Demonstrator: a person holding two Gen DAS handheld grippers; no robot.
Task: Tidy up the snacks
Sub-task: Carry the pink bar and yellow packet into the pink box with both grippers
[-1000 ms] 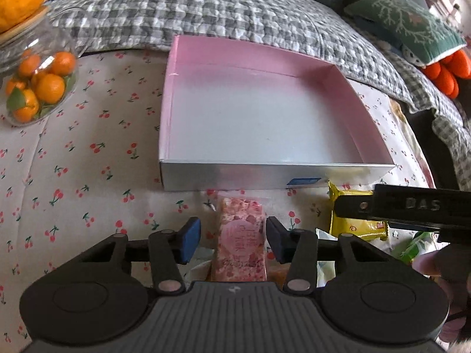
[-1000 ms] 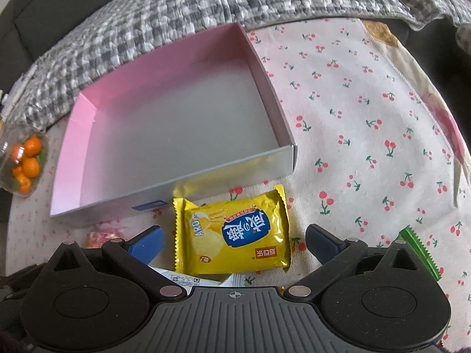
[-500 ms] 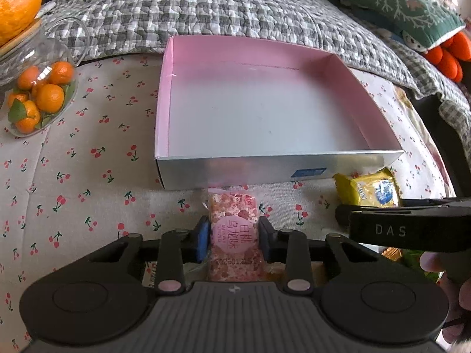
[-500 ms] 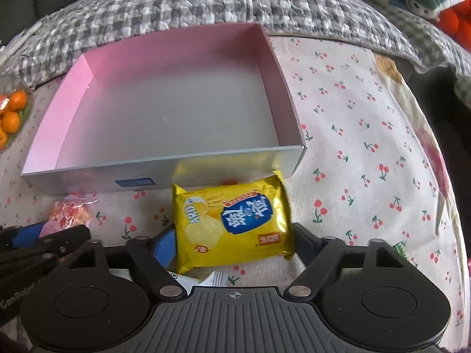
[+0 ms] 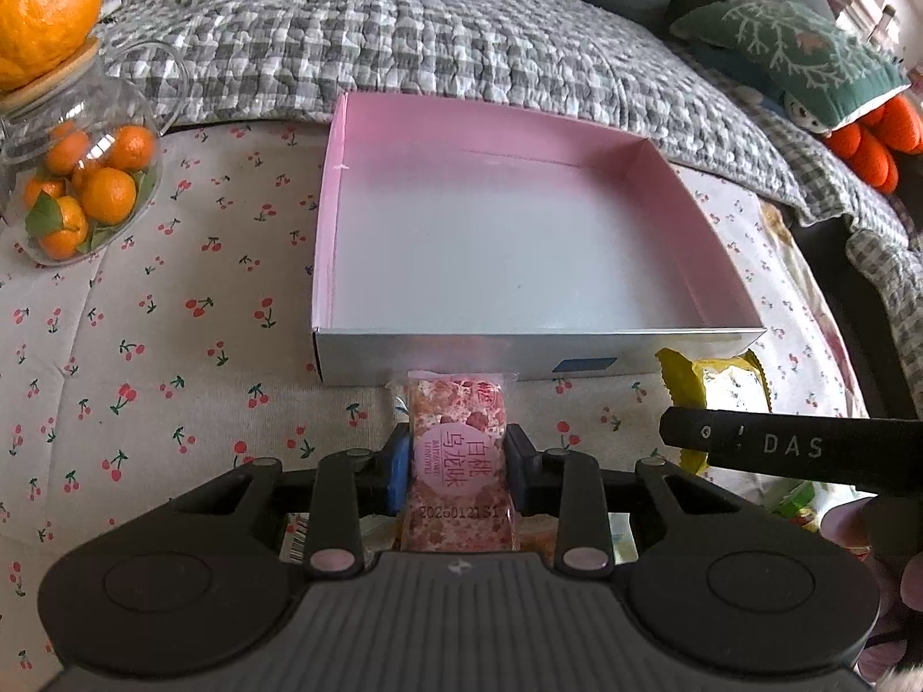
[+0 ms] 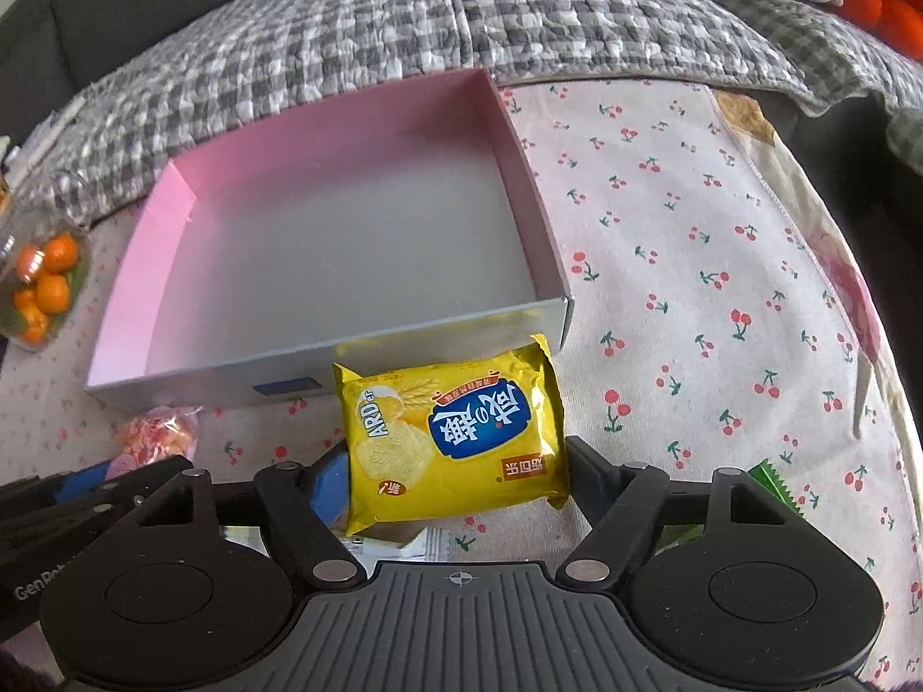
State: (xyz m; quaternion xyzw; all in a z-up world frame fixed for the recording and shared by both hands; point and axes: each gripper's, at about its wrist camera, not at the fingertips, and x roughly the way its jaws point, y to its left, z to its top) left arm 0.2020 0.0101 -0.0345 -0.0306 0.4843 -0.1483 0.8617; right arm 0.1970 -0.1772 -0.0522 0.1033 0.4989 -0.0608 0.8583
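An open shallow box (image 5: pixel 461 354) with pink walls and a grey floor lies on the cherry-print cloth (image 5: pixel 144 346), with nothing in it. Just in front of it, my left gripper (image 5: pixel 458 473) is shut on a pink snack packet (image 5: pixel 458 421), its blue pads pressing both long sides. In the right wrist view, my right gripper (image 6: pixel 453 478) has its jaws closing on a yellow biscuit packet (image 6: pixel 456 432), whose two side edges touch the fingers. The box (image 6: pixel 231 380) stands right behind that packet. The yellow packet (image 5: pixel 721 380) also shows in the left wrist view, behind the right gripper's black finger.
A glass jar of small oranges (image 5: pixel 75 196) stands at the left with a big orange (image 5: pixel 40 6) on its lid. A checked quilt (image 5: pixel 404 40) and a green cushion (image 5: pixel 790 52) lie behind the box. More wrappers (image 6: pixel 404 542) and a green packet (image 6: pixel 773 484) sit under the right gripper.
Both grippers' jaws came in from wide apart: the left onto the pink packet, the right onto the yellow packet. The hands stayed about where they were.
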